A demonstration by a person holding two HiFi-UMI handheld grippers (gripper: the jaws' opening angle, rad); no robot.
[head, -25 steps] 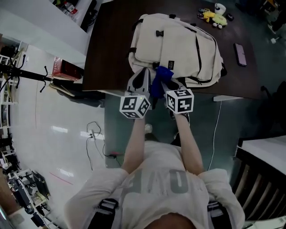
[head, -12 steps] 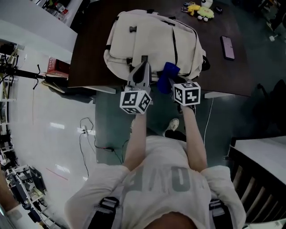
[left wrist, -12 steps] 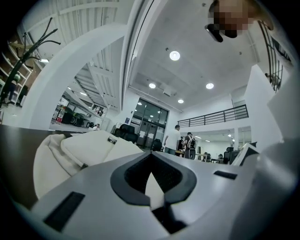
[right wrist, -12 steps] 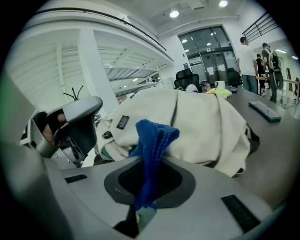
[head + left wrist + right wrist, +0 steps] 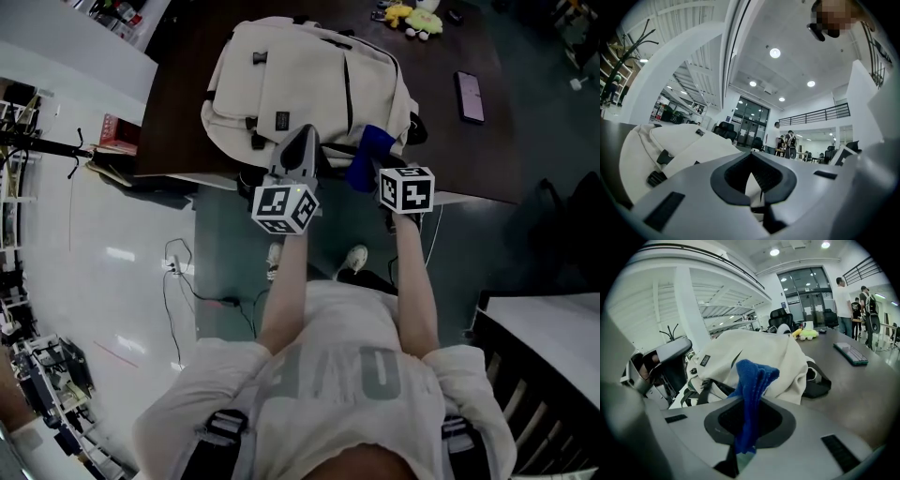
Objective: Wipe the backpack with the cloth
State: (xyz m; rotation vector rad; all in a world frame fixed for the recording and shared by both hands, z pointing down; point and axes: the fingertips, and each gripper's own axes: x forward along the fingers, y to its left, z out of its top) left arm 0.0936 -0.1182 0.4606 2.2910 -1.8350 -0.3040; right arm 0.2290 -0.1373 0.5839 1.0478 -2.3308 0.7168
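A cream backpack [image 5: 300,80] lies flat on a dark table [image 5: 497,155], its bottom end at the near edge. My right gripper [image 5: 380,164] is shut on a blue cloth [image 5: 368,155], which stands up from the jaws by the backpack's near right corner. In the right gripper view the cloth [image 5: 752,380] rises out of the right gripper [image 5: 749,427] in front of the backpack [image 5: 754,350]. My left gripper [image 5: 298,155] is shut with nothing held, at the middle of the backpack's near edge. The left gripper view shows the left gripper [image 5: 753,180] with the backpack [image 5: 679,140] just beyond it.
A phone [image 5: 467,96] lies on the table right of the backpack, and yellow plush toys [image 5: 410,13] sit at the far edge. A red box [image 5: 114,133] and cables [image 5: 183,272] are on the floor at left. People stand far off in the hall.
Both grippers have moved rightward along the backpack's near edge. The cloth went from the left-middle of that edge to the right corner. The right gripper stays shut on it.
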